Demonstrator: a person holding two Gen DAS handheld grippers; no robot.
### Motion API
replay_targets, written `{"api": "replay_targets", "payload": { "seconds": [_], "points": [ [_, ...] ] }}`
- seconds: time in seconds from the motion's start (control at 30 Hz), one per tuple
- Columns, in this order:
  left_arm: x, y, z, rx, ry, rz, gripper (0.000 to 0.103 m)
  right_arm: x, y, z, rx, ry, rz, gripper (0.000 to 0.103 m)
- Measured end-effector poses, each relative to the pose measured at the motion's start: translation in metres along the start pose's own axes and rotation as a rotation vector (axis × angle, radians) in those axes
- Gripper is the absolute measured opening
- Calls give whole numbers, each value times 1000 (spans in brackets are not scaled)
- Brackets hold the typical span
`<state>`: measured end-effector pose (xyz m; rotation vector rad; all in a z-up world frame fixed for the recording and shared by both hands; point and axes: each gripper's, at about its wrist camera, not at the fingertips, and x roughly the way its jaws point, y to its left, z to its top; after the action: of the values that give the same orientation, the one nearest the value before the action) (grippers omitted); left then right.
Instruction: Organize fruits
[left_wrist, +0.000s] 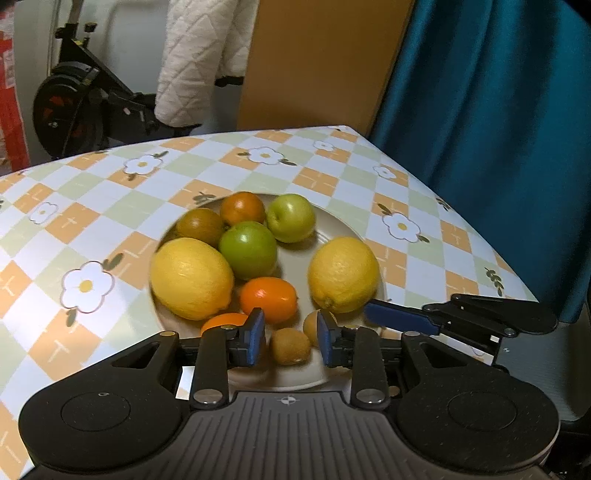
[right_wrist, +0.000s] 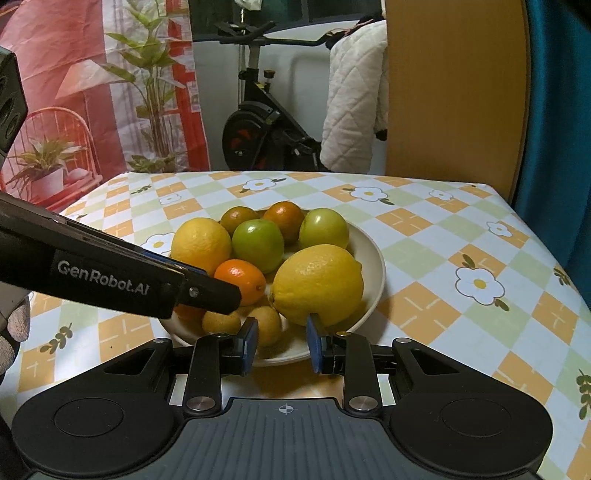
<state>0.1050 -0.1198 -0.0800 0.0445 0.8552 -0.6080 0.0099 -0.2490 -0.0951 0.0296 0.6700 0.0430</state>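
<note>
**Jaws apart on both grippers, nothing held**

The left gripper (left_wrist: 290, 338) hangs with its blue pads spread over the near rim of the plate (left_wrist: 334, 230), a small kiwi (left_wrist: 290, 347) lying between them, apparently untouched. The right gripper (right_wrist: 281, 341) is likewise spread and empty, just short of the plate's front edge. On the plate sit two lemons (left_wrist: 343, 273), green apples (left_wrist: 247, 249) and oranges (left_wrist: 267, 299), on the checked tablecloth (left_wrist: 92, 229).

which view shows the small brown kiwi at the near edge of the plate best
The left wrist view: the small brown kiwi sits unobstructed between the open left gripper fingers. In the right wrist view, the kiwi is partly hidden behind the left gripper's black finger.
</note>
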Motion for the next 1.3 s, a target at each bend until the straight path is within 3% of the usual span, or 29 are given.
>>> {"api": "replay_targets", "payload": {
  "seconds": [0.1, 0.3, 0.4, 0.63, 0.83, 1.13, 1.3],
  "points": [
    [-8, 6, 1, -21, -27, 23, 48, 0, -1, 1, 10, 0, 2, 30],
    [-22, 16, 3, -66, -71, 58, 51, -1, -1, 3, 30, 3, 6, 38],
    [-28, 20, 3, -82, -94, 82, 68, -2, 0, 4, 33, 1, 3, 45],
    [-35, 23, 2, -93, -108, 143, 81, -3, -1, 6, 58, 9, -9, 78],
    [-38, 25, -1, -87, -113, 210, 83, -4, 1, 7, 71, 19, -19, 99],
    [-54, 31, -3, -112, -166, 256, 83, -4, 7, 13, 66, 48, -14, 102],
    [-73, 28, 4, -80, -230, 360, 83, -8, 12, 24, 57, 46, -27, 102]
  ]
}}
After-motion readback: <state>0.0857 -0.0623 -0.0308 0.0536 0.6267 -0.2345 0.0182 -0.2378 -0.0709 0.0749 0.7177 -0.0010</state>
